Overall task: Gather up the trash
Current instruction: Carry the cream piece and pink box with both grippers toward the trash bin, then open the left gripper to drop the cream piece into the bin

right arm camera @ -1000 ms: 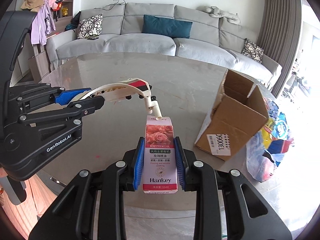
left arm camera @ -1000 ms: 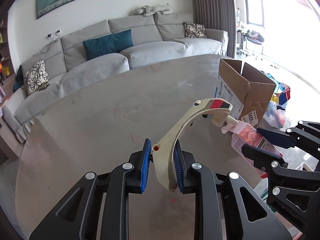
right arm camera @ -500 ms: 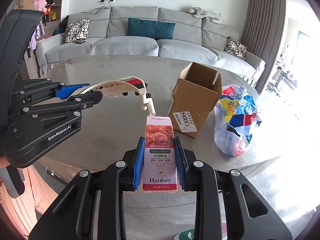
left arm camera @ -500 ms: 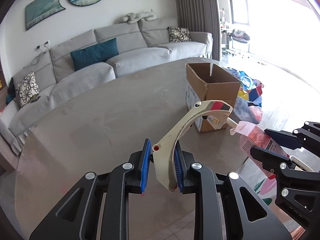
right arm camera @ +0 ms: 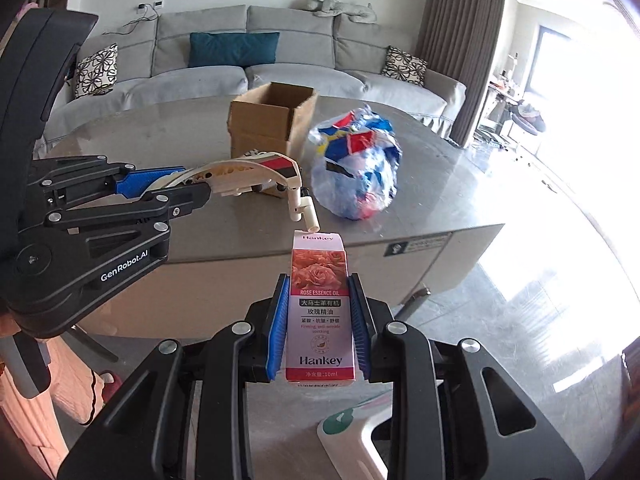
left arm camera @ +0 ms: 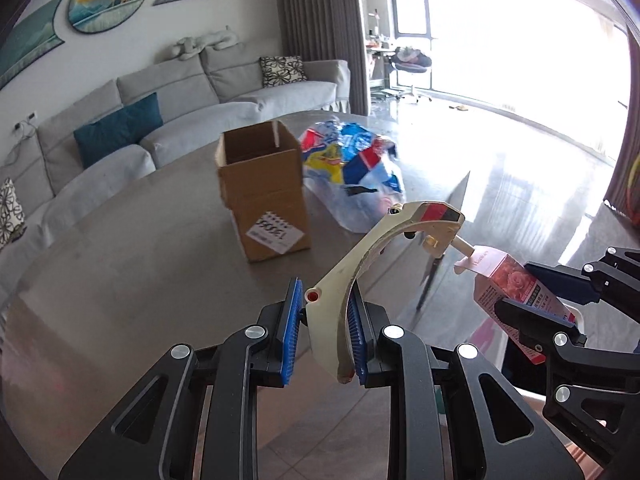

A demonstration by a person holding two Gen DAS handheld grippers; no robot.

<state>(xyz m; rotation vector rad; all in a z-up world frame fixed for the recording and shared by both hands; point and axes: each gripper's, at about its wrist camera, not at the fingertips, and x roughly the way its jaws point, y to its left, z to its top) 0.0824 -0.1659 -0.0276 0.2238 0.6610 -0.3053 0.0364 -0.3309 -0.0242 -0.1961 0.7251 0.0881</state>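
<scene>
Right wrist view: the right gripper [right arm camera: 319, 330] clamps its blue ribbed pads against the sides of a slim pink carton [right arm camera: 320, 308]. Its print reads "Hankey" at top and bottom, "ROSE ESSENCE OIL" under a photo of roses, some Chinese text, and "10ml". To the left, the black body of the left gripper [right arm camera: 168, 184] carries white lettering, "GenRobot.AI". It grasps a curved cream plastic piece [right arm camera: 256, 172] with a red-and-black patch and a short tube at its tip — that tip hangs just above the carton's top.

Left wrist view: the left gripper [left arm camera: 323, 326] pinches the curved plastic piece [left arm camera: 376, 248] between blue pads; the pink carton [left arm camera: 516, 284] shows at right in the right gripper [left arm camera: 540, 292].

Both items are held in the air at the near edge of a smooth grey stone table [right arm camera: 168, 140]. On it stands an open brown cardboard box [right arm camera: 268, 120] with a white label, its printed digits upside down. Just beside the box lies a crumpled clear plastic bag [right arm camera: 356, 168] stuffed with red, blue and yellow wrappers. Behind is a long grey sofa [right arm camera: 256, 60] with a teal cushion [right arm camera: 234, 49], patterned pillows, grey curtains, a bright window and a glossy tiled floor [right arm camera: 532, 304].
</scene>
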